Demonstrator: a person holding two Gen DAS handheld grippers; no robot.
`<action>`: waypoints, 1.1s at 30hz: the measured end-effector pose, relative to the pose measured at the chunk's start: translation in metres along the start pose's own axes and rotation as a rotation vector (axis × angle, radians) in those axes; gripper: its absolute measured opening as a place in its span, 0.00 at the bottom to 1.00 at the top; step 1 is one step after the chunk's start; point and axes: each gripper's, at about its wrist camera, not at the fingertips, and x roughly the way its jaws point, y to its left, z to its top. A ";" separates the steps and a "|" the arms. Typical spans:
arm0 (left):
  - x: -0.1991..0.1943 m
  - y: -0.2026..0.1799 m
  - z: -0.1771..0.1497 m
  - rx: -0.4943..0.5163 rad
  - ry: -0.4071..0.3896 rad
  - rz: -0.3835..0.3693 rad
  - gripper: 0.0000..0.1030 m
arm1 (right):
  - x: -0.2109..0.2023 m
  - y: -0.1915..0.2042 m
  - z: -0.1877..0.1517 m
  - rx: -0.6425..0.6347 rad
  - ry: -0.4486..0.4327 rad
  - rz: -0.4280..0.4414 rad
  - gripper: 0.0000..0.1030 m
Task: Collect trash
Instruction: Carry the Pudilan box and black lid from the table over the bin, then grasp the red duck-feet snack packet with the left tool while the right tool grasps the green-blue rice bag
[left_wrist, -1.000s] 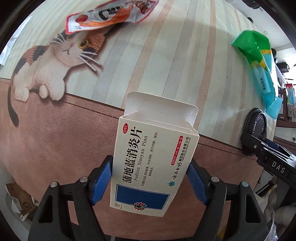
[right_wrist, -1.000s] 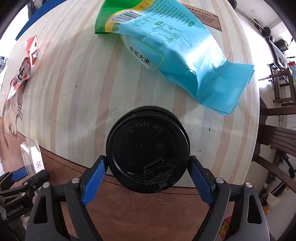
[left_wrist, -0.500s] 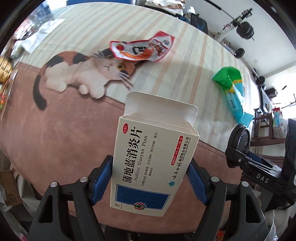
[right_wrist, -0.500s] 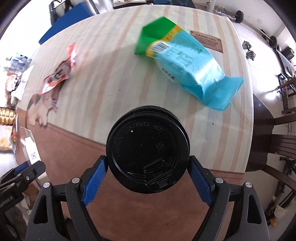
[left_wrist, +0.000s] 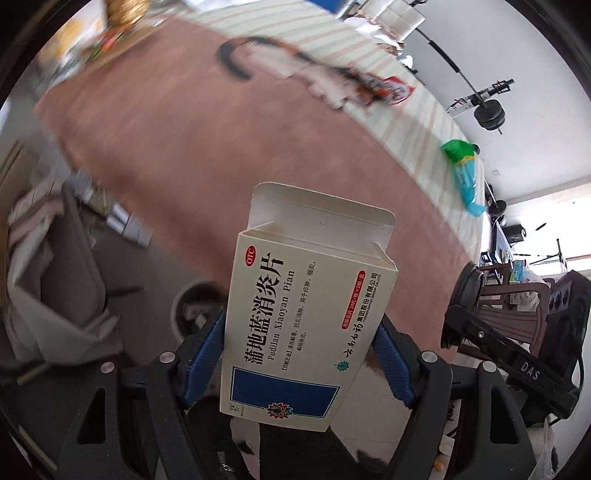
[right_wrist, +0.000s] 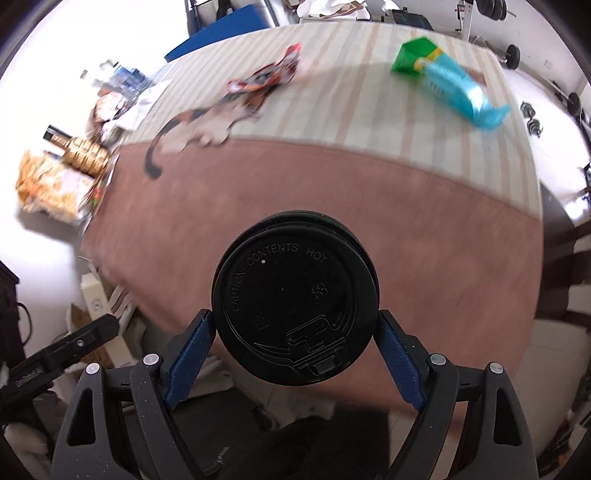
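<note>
Clamping the medicine box (left_wrist: 306, 332) by its sides, the left gripper (left_wrist: 299, 354) carries it flap-forward, probably toward the round bin (left_wrist: 192, 306) just beyond its left finger. The right gripper (right_wrist: 295, 347) squeezes a lidded black cup (right_wrist: 295, 299) across its width. Farther ahead on the table (right_wrist: 332, 192) lie a red snack wrapper (right_wrist: 288, 61) and a green-blue bag (right_wrist: 447, 81), uncollected.
</note>
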 end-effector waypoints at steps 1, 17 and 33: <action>0.002 0.017 -0.012 -0.018 0.016 0.002 0.73 | 0.004 0.005 -0.017 -0.001 0.012 0.006 0.85; 0.278 0.211 -0.069 -0.145 0.250 0.009 0.75 | 0.309 -0.011 -0.215 0.008 0.262 0.009 0.86; 0.352 0.243 -0.088 0.025 0.156 0.284 1.00 | 0.458 -0.042 -0.228 -0.088 0.237 -0.073 1.00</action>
